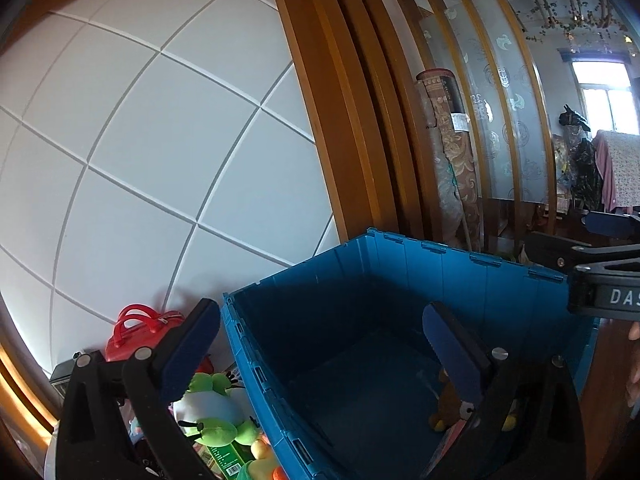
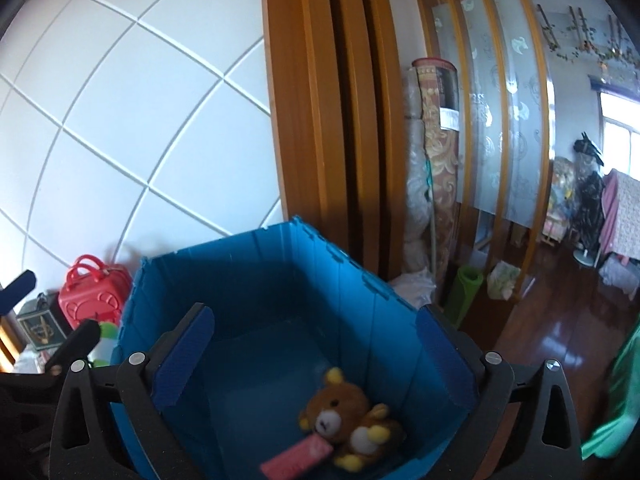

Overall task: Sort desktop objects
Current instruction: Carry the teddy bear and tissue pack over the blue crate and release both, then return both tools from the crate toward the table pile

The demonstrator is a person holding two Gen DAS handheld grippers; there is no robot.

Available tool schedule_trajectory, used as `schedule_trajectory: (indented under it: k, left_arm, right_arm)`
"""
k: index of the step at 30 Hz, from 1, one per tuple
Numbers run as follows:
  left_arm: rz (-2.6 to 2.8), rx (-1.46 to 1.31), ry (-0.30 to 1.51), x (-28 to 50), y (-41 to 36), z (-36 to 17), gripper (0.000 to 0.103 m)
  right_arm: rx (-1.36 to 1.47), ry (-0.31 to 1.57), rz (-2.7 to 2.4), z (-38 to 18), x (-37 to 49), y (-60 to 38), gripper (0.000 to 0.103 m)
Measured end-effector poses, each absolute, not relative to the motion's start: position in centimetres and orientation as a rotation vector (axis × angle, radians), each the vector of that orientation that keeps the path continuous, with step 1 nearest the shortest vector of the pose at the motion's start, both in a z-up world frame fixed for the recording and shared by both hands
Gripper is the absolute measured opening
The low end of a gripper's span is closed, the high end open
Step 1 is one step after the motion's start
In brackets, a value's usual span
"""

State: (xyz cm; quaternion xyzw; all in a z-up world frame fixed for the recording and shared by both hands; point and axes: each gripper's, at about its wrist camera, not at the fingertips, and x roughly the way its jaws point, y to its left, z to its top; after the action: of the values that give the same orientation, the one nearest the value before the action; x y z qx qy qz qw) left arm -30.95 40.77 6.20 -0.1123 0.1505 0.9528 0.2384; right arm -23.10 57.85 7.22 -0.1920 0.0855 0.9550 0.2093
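Nearest me, my right gripper [image 2: 316, 364] stands spread wide with nothing between its blue pads, hanging over the blue crate [image 2: 256, 276]. Low in the right wrist frame, the brown bear plush [image 2: 348, 416] lies on the crate floor, with a pink flat item [image 2: 298, 458] touching its front. My left gripper [image 1: 320, 354] is likewise spread and empty, its left finger outside the crate's near wall and its right finger above the interior.

At the lower left of the left wrist frame, the unsorted pile waits just beside the crate: a green frog plush [image 1: 218, 412], then a red toy case [image 1: 140, 332] further back against the white tiled wall [image 1: 140, 140].

My worry is the crate's wall: a sweep toward the pile with that finger straddling it could catch the rim and shove the crate. The pile is also packed tightly, so a wide grab could drag neighbouring things along.
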Motion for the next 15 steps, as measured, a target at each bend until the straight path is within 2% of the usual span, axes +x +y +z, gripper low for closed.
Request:
schedule_trajectory:
  k: [15]
  left_arm:
    - [2.751, -0.310, 0.315, -29.2, 33.3, 4.9, 0.103]
  right_arm:
    - [-0.401, 0.201, 2.782, 5.6, -19.2, 52.3, 0.102]
